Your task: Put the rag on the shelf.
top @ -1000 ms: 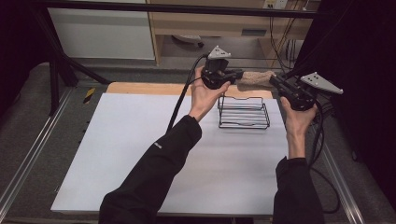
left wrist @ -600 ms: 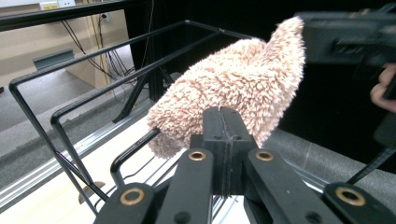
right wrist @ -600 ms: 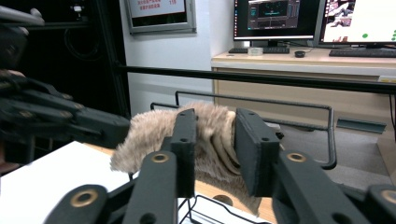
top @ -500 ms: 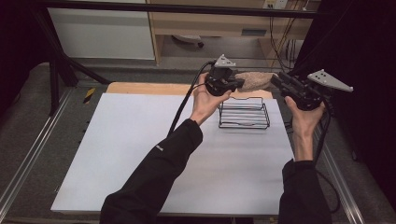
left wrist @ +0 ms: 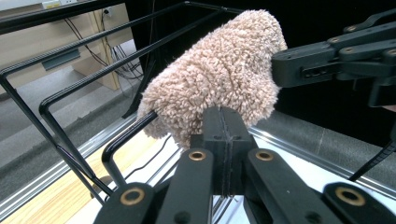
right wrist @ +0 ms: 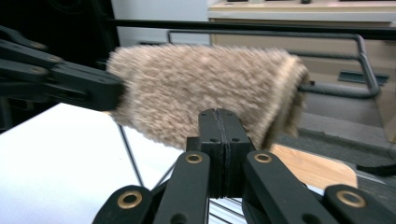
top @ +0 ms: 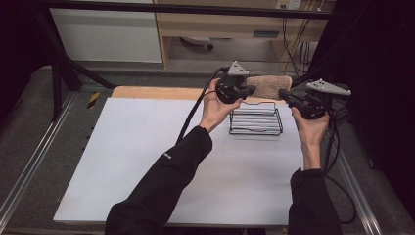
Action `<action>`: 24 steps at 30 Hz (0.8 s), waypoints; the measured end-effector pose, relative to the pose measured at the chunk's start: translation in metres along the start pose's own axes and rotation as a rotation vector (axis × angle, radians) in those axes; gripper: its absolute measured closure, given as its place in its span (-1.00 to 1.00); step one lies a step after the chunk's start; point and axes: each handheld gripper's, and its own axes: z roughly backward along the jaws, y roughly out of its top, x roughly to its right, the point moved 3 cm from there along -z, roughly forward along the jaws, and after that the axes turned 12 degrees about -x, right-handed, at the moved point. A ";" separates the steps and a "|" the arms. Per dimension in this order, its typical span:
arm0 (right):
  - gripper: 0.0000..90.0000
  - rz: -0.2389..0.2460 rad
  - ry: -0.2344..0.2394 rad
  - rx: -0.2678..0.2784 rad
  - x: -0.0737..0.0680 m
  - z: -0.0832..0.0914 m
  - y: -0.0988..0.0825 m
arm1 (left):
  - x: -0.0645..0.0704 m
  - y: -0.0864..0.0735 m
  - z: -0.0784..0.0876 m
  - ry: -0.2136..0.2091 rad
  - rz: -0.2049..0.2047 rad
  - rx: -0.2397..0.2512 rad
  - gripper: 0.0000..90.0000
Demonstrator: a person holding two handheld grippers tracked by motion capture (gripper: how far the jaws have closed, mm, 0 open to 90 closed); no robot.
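We hold the fuzzy beige cloth (top: 268, 86) stretched above the wire rack (top: 256, 121), left gripper (top: 248, 90) and right gripper (top: 285, 95) each pinching an end; draping it on the rack remains.

Fuzzy beige cloth (left wrist: 219, 70), black wire rack (top: 256, 121)

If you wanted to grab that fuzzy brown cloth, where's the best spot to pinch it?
Pinch the fluffy cloth at its two short ends, one tool from each side. It is long and floppy, stretched above the wire rack, so end grips keep it spread. That's how it's held: the left tool shut on one end, the right tool on the other.
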 end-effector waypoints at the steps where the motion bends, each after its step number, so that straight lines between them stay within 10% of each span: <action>1: 1.00 -0.006 -0.006 0.002 0.002 -0.001 -0.002 | 0.000 0.000 -0.001 0.003 -0.001 -0.001 0.99; 24: 0.74 0.017 0.002 0.026 -0.002 0.004 -0.002 | 0.002 -0.011 0.015 0.022 -0.005 -0.010 0.70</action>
